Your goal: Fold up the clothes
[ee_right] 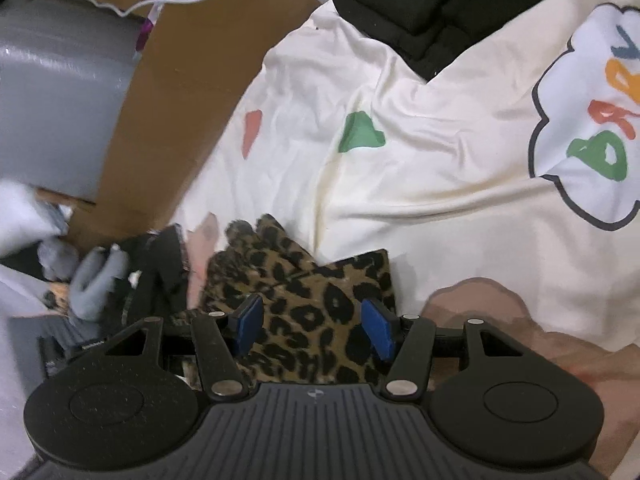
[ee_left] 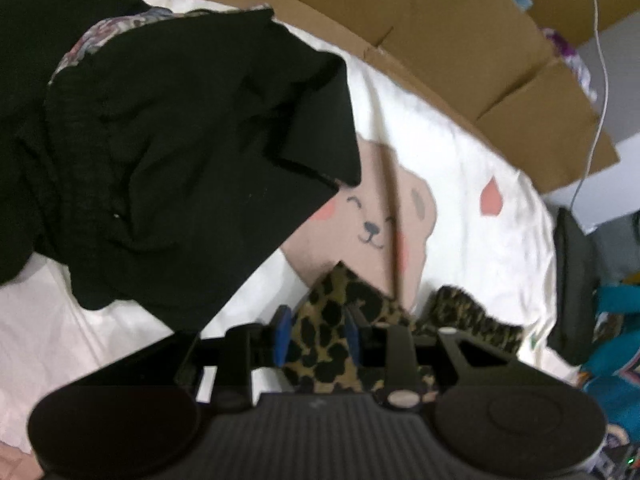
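Here the left gripper (ee_left: 316,334) pinches the leopard-print garment (ee_left: 320,352) near on the bedsheet (ee_left: 460,184); the right gripper (ee_right: 312,326) spreads wide over it. Folding seems underway; next needs a right-side grasp.

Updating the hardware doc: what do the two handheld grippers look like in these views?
Both match. The left gripper and right gripper have matte black bodies with a ribbed centre plate, a round disc housing on each side, black linkage arms with silver pivot pins, and blue pads on the fingers. No cables or sleeves show on them.
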The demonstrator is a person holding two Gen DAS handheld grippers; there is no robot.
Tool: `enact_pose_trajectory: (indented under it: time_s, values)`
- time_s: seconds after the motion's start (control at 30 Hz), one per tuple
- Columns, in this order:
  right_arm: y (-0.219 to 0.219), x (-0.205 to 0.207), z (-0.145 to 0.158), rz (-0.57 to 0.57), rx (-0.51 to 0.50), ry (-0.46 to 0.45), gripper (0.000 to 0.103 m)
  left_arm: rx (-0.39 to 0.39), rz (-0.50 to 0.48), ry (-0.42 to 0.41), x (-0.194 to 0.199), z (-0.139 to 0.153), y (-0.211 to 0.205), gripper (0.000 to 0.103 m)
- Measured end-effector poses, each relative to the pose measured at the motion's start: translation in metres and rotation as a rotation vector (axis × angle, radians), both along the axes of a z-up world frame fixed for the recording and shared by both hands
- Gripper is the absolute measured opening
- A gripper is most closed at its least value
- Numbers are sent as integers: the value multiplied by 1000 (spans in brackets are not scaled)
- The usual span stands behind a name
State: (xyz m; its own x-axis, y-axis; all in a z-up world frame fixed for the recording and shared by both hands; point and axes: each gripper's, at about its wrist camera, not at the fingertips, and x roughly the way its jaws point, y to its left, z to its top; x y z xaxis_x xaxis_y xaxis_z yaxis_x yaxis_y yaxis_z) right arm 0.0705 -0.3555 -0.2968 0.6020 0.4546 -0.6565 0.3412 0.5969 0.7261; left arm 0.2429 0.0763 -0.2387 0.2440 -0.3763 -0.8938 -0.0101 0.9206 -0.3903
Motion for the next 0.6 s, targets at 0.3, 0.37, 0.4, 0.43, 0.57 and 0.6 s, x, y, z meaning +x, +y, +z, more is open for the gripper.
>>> enact_pose_trajectory:
  time_s: [0.3, 0.37, 0.4, 0.43, 0.57, 0.6]
  values:
    - [-5, -1, -4, -17, -92, 14, 55, 77, -101, -9, 4, -20, -26, 31]
    - [-5, 0, -6, 1, -105, 15, 52, 95, -117, -12, 6, -25, -31, 31]
    - [-4, 2, -7, 14, -114, 17, 49, 103, -124, -13, 7, -27, -33, 31]
    - [-2, 3, -7, 28, -123, 18, 39, 111, -131, -15, 8, -28, -36, 31]
    - [2, 7, -4, 74, -151, -6, 6, 141, -159, -23, 12, -33, -45, 31]
    - [3, 8, -1, 82, -161, -18, 4, 148, -166, -25, 13, -35, -47, 31]
